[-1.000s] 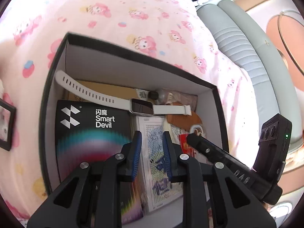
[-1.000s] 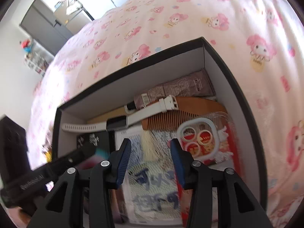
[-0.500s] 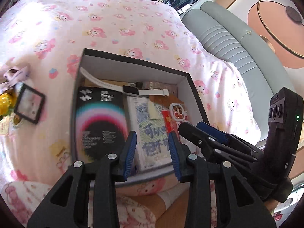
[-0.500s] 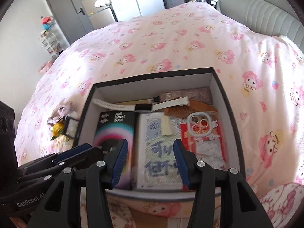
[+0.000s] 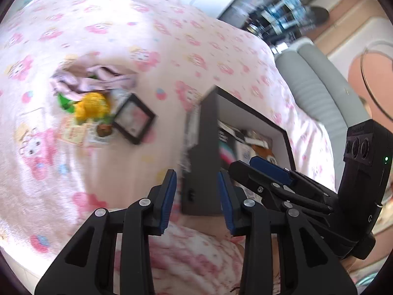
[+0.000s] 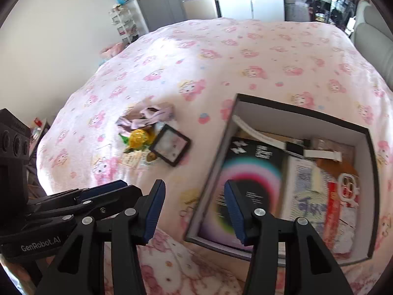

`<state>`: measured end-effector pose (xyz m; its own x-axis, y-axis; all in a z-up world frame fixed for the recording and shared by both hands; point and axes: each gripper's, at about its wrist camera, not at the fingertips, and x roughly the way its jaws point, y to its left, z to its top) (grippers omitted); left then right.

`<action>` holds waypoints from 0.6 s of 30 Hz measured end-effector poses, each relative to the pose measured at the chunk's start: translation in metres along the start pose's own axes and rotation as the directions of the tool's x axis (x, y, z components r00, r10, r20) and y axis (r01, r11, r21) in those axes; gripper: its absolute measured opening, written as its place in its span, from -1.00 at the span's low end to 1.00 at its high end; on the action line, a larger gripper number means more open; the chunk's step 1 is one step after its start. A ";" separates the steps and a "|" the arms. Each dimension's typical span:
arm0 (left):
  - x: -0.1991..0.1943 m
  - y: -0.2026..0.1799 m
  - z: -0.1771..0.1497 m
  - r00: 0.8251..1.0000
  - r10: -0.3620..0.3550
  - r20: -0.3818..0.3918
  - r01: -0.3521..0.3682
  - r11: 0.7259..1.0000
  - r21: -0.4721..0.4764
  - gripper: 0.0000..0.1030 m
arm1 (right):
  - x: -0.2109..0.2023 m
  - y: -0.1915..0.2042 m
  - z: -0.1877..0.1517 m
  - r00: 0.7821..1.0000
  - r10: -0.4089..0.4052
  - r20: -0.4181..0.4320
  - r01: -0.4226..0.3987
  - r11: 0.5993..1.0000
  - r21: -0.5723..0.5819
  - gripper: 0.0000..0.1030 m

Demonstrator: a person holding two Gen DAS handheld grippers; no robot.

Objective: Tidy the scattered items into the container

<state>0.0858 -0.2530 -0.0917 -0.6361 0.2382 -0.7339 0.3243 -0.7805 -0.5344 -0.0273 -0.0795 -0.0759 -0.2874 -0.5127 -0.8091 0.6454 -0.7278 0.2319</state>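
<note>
The black box (image 6: 302, 113) with white inner walls lies on the pink patterned bed and holds a dark rainbow package (image 6: 245, 172), a white watch (image 6: 294, 146), a booklet and a phone case (image 6: 347, 184). Left of it lies a small pile: a black-framed picture (image 6: 170, 145), a yellow toy (image 6: 138, 137), a pink cloth (image 6: 147, 118) and paper tags (image 6: 131, 158). My right gripper (image 6: 194, 201) hangs open and empty over the bed beside the box's left wall. My left gripper (image 5: 196, 186) is open and empty before the box's near corner (image 5: 203, 147), with the picture (image 5: 133, 120) and toy (image 5: 91, 105) up to its left.
A grey padded headboard (image 5: 319, 86) runs along the bed's right side. Grey cupboards (image 6: 159, 0) and a white shelf rack (image 6: 122, 22) stand beyond the far end. The bed's near edge lies just under both grippers. Open bedding surrounds the pile.
Both grippers have drawn back and up out of the box and swung left, bringing the pile on the bed into view. Their jaws stand a little wider than a second ago.
</note>
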 end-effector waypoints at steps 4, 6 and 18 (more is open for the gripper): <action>0.001 0.053 0.020 0.997 0.075 0.017 -0.073 0.994 -0.086 -0.34 | 0.042 0.023 0.022 0.993 0.095 -0.071 -0.093 0.995 0.036 -0.11; 0.011 0.079 0.032 0.997 0.080 -0.008 -0.080 0.990 -0.120 -0.35 | 0.067 0.028 0.033 0.986 0.117 -0.121 -0.108 0.991 0.078 -0.11; 0.109 0.127 0.077 0.960 -0.122 -0.253 0.100 0.990 -0.099 -0.35 | 0.163 0.019 0.096 0.981 -0.074 -0.178 0.091 0.992 0.091 -0.11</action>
<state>0.0038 -0.3712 -0.2073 -0.4726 0.4701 -0.7454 0.3270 -0.6919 -0.6437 -0.1302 -0.2207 -0.1515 -0.2035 -0.3681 -0.9073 0.5493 -0.8100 0.2054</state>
